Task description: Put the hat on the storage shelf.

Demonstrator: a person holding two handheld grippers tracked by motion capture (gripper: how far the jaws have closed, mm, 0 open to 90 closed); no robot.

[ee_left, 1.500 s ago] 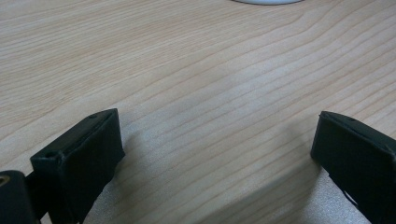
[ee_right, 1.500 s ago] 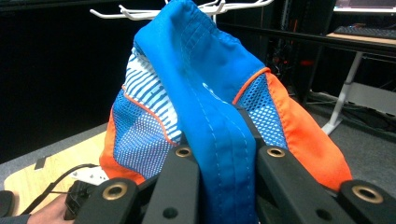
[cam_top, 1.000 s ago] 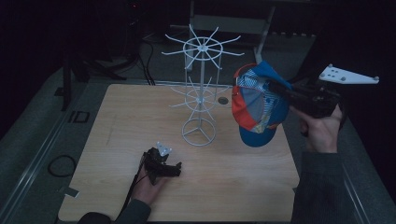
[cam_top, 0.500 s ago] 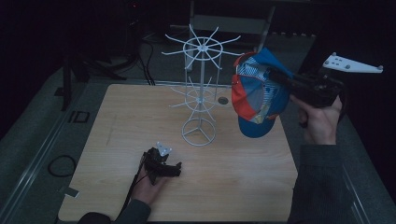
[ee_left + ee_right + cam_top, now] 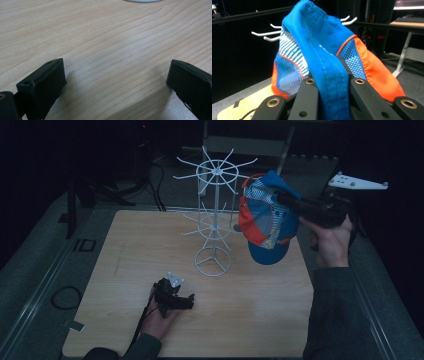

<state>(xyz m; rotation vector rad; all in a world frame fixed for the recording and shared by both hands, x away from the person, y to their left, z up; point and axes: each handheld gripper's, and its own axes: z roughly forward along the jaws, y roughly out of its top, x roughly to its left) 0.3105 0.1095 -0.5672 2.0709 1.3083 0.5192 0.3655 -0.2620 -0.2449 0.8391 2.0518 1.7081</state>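
Observation:
A blue, orange and striped cap (image 5: 267,217) hangs in the air to the right of the white wire rack (image 5: 215,205), close to its upper prongs. My right gripper (image 5: 285,199) is shut on the cap's blue fabric (image 5: 329,75), with the rack's white prongs (image 5: 265,33) just behind the cap. My left gripper (image 5: 186,301) rests on the wooden table (image 5: 125,250) near the front edge. Its jaws stand wide apart over bare wood (image 5: 112,62), with nothing between them.
The rack's round base (image 5: 214,261) stands at the table's middle, and its edge (image 5: 142,0) lies ahead of the left gripper. Dark cables and a stand (image 5: 80,195) lie beyond the table's far left corner. A grey mat (image 5: 35,285) surrounds the table.
My right gripper has lifted the cap higher and carried it left, toward the rack's upper prongs. The left gripper has stayed put on the table.

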